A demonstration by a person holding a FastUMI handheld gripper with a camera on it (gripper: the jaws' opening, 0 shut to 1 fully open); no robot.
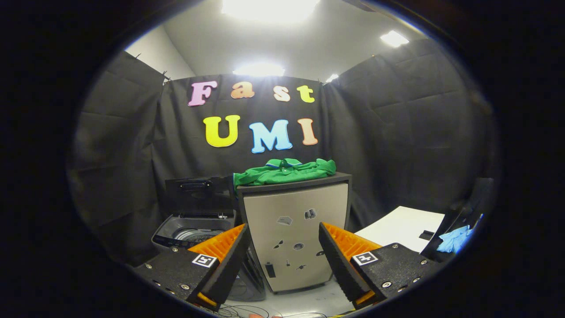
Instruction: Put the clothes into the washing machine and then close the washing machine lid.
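1. Green clothes (284, 172) lie heaped on top of a grey cabinet (295, 234), well beyond the fingers; untouched.
2. Washing machine (194, 229) sits just left of the cabinet; lid (198, 194) raised, drum open.
3. Gripper (282, 256) spread wide, holding nothing.
4. Step, as judged: the approach; next move calls for rising to the cabinet top and pinching the heap.

One hand-held gripper (282, 247), two fingers spread apart, nothing between them. One green garment (284, 173) beyond the fingers on top of one grey cabinet (295, 229). One washing machine (194, 227) beside the cabinet, lid up. One white desk (401, 227) off to the other side. One blue cloth (454, 238) past the desk.
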